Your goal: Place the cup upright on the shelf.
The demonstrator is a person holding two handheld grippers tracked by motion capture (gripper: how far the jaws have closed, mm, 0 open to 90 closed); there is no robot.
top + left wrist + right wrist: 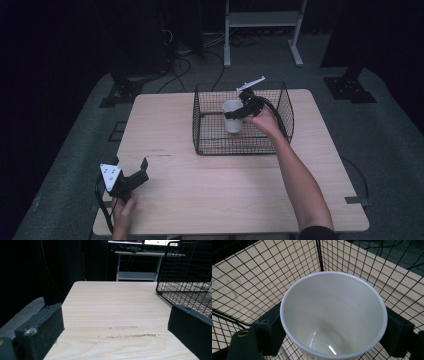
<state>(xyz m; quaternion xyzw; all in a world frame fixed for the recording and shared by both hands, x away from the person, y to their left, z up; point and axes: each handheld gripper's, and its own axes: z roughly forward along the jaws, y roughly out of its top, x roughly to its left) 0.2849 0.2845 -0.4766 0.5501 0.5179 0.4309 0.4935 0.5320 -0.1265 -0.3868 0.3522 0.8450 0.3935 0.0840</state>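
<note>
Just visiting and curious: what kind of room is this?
Probably a lab or recording studio: black curtains around one wooden table, cables on the floor, and a white equipment stand behind.

Left tongs [131, 176] held low at the near left corner, left hand [123, 212] gripping from behind, forearm entering at the bottom edge. Jaws stand wide apart with nothing between them (grey three-cornered plate faces up). Right arm [295, 175] stretched forward and slightly leftward, nearly straight. Right hand [264, 120] wrapped around the right tongs [235, 114], which point left; jaws clamped on opposite sides of a white cup [333, 315]. Cable arcs back from the body.
</note>
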